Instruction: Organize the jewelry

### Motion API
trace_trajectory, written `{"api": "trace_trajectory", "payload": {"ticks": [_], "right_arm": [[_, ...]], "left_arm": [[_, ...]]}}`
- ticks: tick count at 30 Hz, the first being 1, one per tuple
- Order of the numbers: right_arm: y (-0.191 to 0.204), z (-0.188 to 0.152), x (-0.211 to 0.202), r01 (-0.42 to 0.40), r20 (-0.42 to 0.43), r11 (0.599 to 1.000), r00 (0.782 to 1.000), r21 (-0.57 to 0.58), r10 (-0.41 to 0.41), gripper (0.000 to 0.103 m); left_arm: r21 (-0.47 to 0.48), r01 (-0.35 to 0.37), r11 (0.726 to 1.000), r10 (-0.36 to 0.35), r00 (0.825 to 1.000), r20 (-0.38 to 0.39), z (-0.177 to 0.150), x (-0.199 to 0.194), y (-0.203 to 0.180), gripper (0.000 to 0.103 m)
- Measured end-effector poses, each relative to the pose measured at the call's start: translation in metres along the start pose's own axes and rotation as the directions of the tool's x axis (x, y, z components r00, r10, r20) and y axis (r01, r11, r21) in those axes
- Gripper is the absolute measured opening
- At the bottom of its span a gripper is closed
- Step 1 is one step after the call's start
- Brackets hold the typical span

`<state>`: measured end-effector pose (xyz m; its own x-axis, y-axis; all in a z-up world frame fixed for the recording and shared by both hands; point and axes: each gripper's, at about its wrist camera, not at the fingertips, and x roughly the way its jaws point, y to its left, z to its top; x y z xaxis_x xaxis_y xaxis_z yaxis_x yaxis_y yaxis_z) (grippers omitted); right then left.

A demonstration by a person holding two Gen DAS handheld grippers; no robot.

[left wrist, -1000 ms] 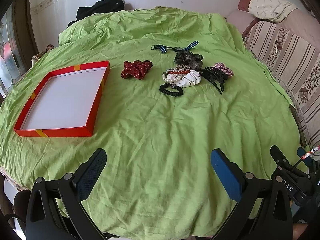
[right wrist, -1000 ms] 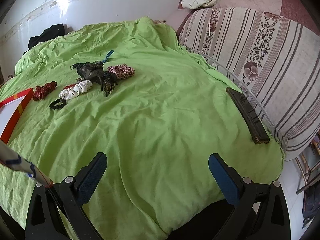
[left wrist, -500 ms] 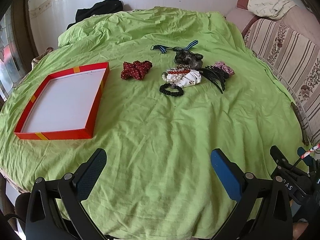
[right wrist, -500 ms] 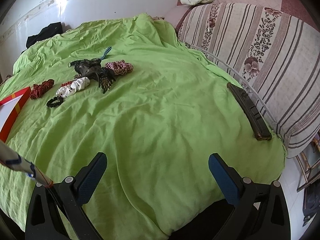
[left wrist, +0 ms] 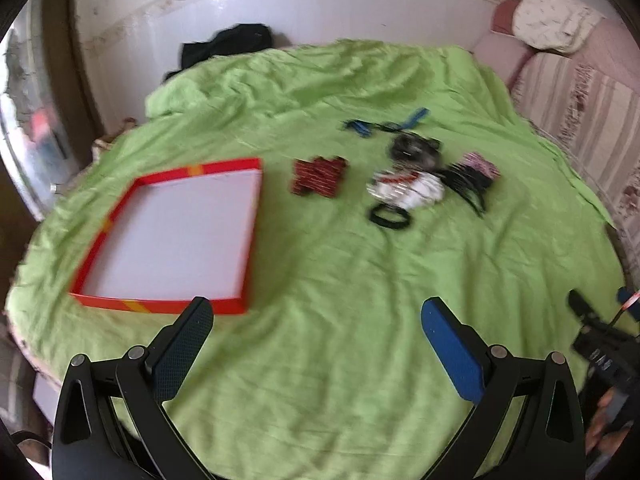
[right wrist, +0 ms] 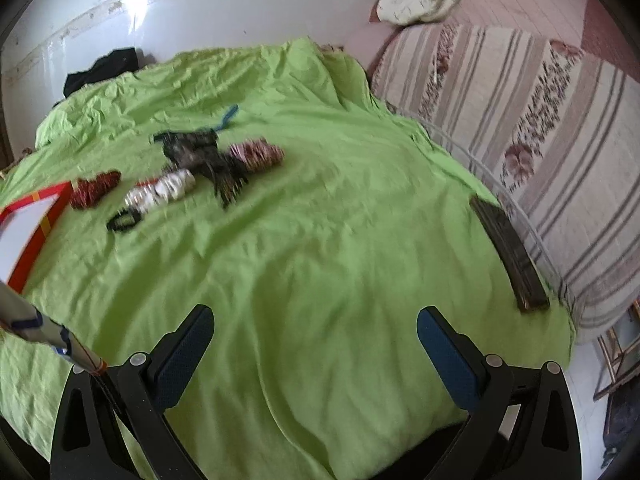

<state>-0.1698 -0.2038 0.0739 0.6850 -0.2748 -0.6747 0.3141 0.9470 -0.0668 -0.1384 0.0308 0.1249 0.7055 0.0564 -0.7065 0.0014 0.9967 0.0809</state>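
Note:
A red box (left wrist: 100,236) with a white floor lies on the green cloth at the left; its corner shows in the right wrist view (right wrist: 36,232). A cluster of accessories lies past the middle: a dark red scrunchie (left wrist: 318,176) (right wrist: 94,188), a white beaded piece (left wrist: 404,188) (right wrist: 164,190), a black ring (left wrist: 390,216) (right wrist: 122,220), a black claw clip (left wrist: 466,184) (right wrist: 228,176), a pink scrunchie (left wrist: 480,162) (right wrist: 256,152) and a blue ribbon (left wrist: 384,122) (right wrist: 226,116). My left gripper (left wrist: 316,344) is open and empty, near the box's front edge. My right gripper (right wrist: 316,344) is open and empty over bare cloth.
A striped sofa (right wrist: 540,120) borders the right side. A dark flat bar (right wrist: 508,252) lies at the cloth's right edge. A black garment (left wrist: 228,46) lies at the back by the white wall. The right gripper's body (left wrist: 600,348) shows at the lower right of the left wrist view.
Both views have shifted and are now blurred: the left gripper has moved forward and left toward the box, and the right gripper has edged toward the accessories. Nothing was picked up.

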Motion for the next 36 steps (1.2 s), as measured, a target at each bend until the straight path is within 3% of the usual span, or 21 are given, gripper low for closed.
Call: {"api": "trace_trajectory", "payload": {"ticks": [6, 10, 15, 36], "right_arm": [[0.021, 0.013, -0.002, -0.026, 0.037, 0.999, 0.999, -0.037, 0.027, 0.103], [0.026, 0.009, -0.004, -0.019, 0.050, 0.998, 0.999, -0.056, 0.022, 0.103], [0.022, 0.006, 0.004, -0.059, -0.002, 0.998, 0.998, -0.020, 0.059, 0.103], [0.023, -0.005, 0.013, -0.050, -0.044, 0.999, 0.998, -0.009, 0.050, 0.103]], "left_arm": [[-0.044, -0.046, 0.998, 0.045, 0.999, -0.013, 0.000, 0.002, 0.027, 0.103], [-0.061, -0.024, 0.998, 0.021, 0.999, -0.045, -0.001, 0.009, 0.028, 0.103], [-0.040, 0.010, 0.999, -0.012, 0.998, -0.065, -0.004, 0.015, 0.018, 0.103], [-0.051, 0.046, 0.998, -0.051, 0.993, -0.107, -0.010, 0.019, 0.010, 0.103]]}}
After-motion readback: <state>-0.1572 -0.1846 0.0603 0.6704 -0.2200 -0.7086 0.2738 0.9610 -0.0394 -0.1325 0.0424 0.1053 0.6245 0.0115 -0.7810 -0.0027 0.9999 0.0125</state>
